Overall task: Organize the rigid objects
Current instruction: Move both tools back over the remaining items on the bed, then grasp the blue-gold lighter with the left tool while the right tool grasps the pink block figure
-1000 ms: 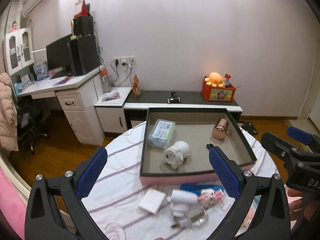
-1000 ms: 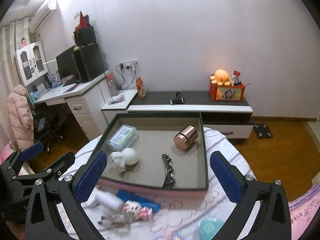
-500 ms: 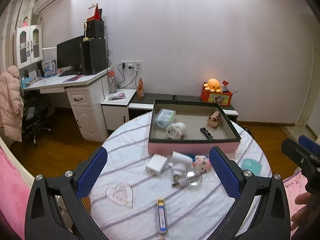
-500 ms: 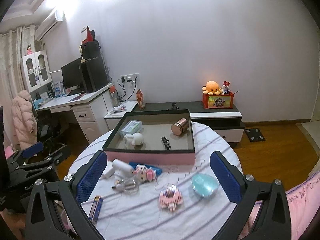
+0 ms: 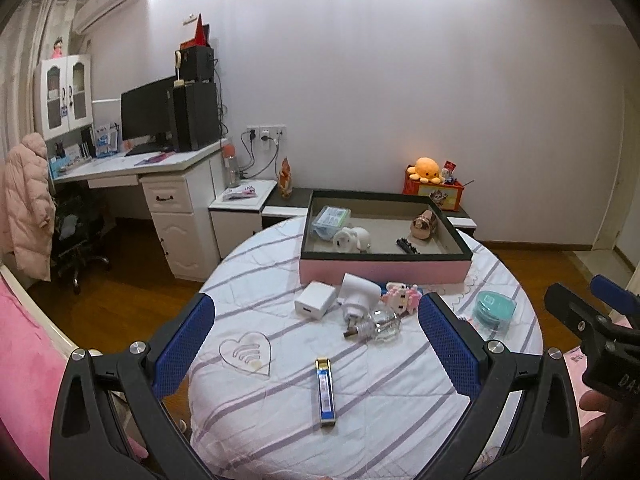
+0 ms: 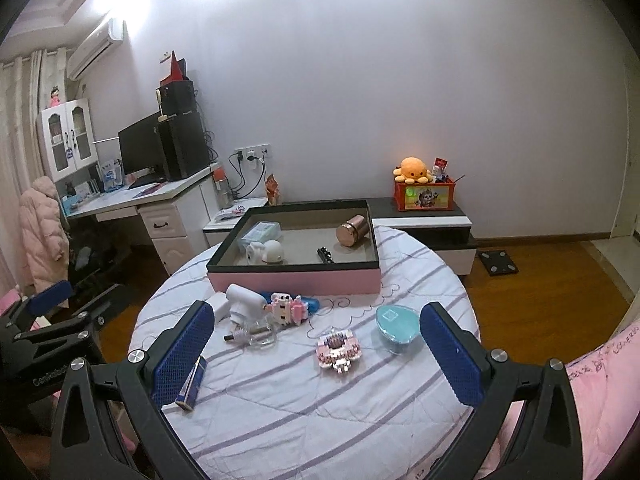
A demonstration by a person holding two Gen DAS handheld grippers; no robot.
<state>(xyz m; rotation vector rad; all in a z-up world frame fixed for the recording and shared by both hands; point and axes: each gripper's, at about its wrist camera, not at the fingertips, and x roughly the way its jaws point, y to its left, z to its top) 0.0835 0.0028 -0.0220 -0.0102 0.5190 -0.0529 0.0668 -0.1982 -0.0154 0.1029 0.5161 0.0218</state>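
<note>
**Choosing the next pick, both grippers empty**

Hovering back from the round table; my left gripper and right gripper both gape wide, holding nothing. Pink-sided shallow box at the far edge already holds four items. Loose in front of it: white charger cube, clear bulb, blue-and-gold slim box, teal oval case, pink block model (nearest my right). Next, I judge: descend, straddle one, close.

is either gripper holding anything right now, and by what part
Nothing is held. The left gripper and the right gripper both hang open above the table, with only air between their fingers.
</note>
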